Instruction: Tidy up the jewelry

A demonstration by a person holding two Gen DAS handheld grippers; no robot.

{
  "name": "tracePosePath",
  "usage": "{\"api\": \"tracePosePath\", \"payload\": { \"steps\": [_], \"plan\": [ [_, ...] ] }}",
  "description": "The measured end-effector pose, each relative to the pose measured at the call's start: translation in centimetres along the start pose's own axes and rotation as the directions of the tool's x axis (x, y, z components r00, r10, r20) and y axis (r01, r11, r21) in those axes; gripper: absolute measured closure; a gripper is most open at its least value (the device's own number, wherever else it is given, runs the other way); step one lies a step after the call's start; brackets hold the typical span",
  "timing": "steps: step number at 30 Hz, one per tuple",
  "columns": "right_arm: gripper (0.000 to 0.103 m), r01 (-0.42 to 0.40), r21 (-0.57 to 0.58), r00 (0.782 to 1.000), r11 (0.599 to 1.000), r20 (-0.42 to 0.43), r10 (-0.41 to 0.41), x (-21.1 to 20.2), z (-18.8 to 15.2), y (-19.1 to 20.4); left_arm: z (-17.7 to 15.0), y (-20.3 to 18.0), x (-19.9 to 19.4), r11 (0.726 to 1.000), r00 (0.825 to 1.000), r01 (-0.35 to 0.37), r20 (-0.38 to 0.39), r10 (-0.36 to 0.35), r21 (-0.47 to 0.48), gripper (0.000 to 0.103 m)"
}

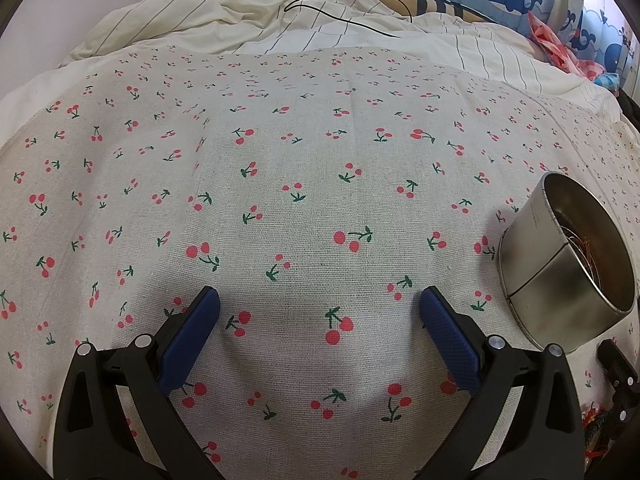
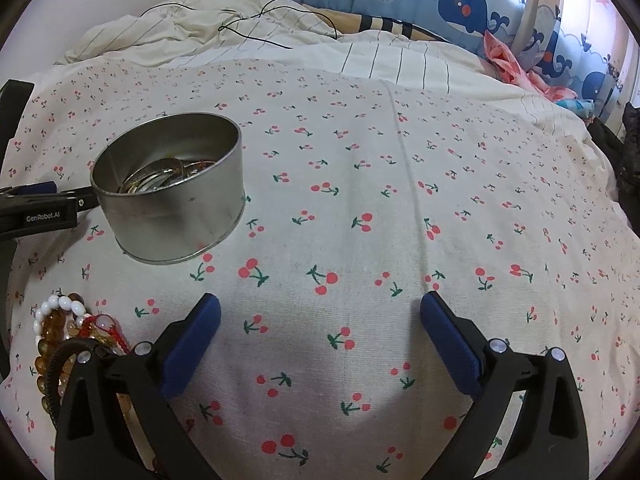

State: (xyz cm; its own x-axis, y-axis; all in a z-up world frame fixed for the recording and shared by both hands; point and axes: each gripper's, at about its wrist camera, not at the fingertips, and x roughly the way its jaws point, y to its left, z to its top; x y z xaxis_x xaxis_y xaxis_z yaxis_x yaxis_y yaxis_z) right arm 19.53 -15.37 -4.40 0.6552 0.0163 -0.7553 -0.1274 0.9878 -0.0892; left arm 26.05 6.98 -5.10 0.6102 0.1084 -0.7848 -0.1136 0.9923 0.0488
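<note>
1. Jewelry: bead bracelets [image 2: 68,344] heaped on the cherry-print cloth [image 2: 360,184] at the lower left of the right wrist view — white beads, amber beads, a red cord, a dark band; partly hidden behind the right gripper's left finger.
2. More jewelry: thin metal bangles [image 2: 168,176] lying inside the round metal tin [image 2: 172,220], with orange wire-like loops [image 1: 588,252] visible in it from the left wrist view.
3. Tin [image 1: 560,280]: upright on the cloth, beyond the bracelet heap, lid off.
4. Right gripper [image 2: 320,312]: jaws spread wide, nothing between the blue pads [image 2: 200,336], hovering over bare cloth to the right of the bracelets.
5. Left gripper [image 1: 320,304]: jaws likewise wide apart and empty, over the cloth, with the tin off to its right.
6. Beyond the cloth: rumpled striped bedding [image 1: 280,16] with a thin black cable [image 1: 340,4] across it.
7. Farthest back: blue whale-print curtain [image 2: 460,4].
</note>
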Motion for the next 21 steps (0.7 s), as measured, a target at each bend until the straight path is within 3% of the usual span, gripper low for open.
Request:
{"api": "tracePosePath", "payload": {
  "steps": [21],
  "plan": [
    [0.007,-0.021,0.017,1.0,1.0,-0.014,0.021,0.6,0.22,-0.33,-0.02,0.0,0.0,1.0,1.0,0.0,0.0,0.0,0.0,0.007]
  ]
}}
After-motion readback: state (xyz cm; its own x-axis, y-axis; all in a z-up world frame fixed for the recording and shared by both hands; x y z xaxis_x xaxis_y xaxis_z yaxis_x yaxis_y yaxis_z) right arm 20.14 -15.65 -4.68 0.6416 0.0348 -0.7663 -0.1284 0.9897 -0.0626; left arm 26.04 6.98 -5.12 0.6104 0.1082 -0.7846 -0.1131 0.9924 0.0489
